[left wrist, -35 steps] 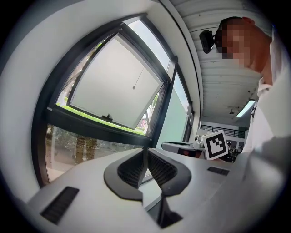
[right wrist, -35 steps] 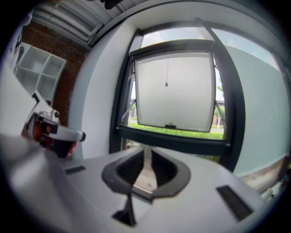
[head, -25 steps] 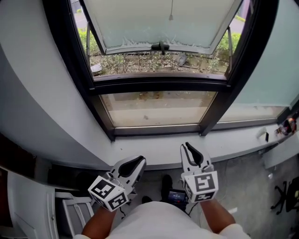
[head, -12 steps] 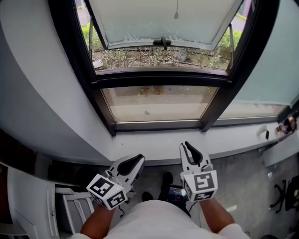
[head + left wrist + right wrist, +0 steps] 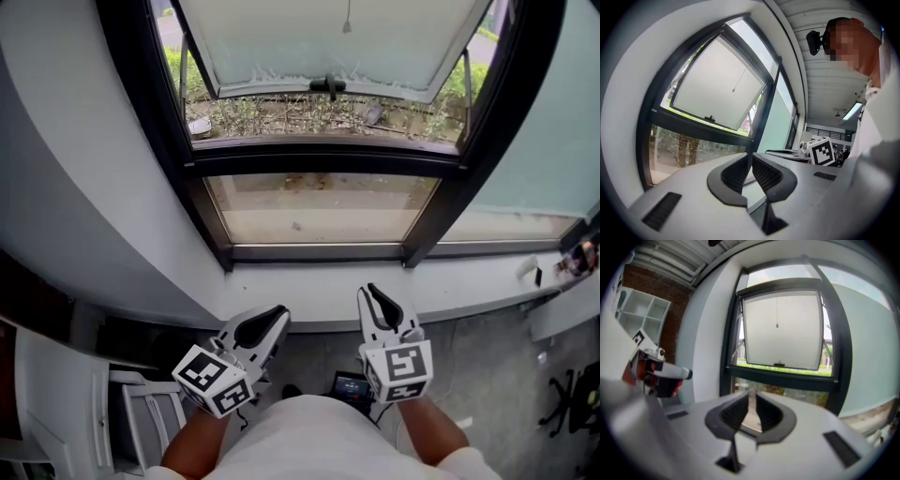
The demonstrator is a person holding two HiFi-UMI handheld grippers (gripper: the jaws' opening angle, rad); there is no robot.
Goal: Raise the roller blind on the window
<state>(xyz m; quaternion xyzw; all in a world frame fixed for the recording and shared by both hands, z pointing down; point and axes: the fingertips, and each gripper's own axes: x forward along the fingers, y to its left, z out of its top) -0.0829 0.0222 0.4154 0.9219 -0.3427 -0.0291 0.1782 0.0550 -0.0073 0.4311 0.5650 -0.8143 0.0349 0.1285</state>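
The pale roller blind (image 5: 328,37) covers the tilted-out top sash of the black-framed window; it also fills the sash in the right gripper view (image 5: 780,329) and the left gripper view (image 5: 717,89). Its thin pull cord (image 5: 347,19) hangs in front of the blind's middle (image 5: 776,310). Both grippers are held low, well short of the window, over the floor before the sill. My left gripper (image 5: 279,311) (image 5: 750,154) is shut, its tips together and nothing between them. My right gripper (image 5: 367,291) (image 5: 752,393) is shut too, with only a thin slit and nothing held.
A white sill (image 5: 309,291) runs below the fixed lower pane. A white chair (image 5: 141,403) stands at the left, a black device (image 5: 352,384) on the floor between the arms, an office chair (image 5: 572,394) at the right. Small things (image 5: 581,255) sit on the sill's right end.
Both grippers keep their places and their jaws have not changed. Only the head view has shifted slightly.
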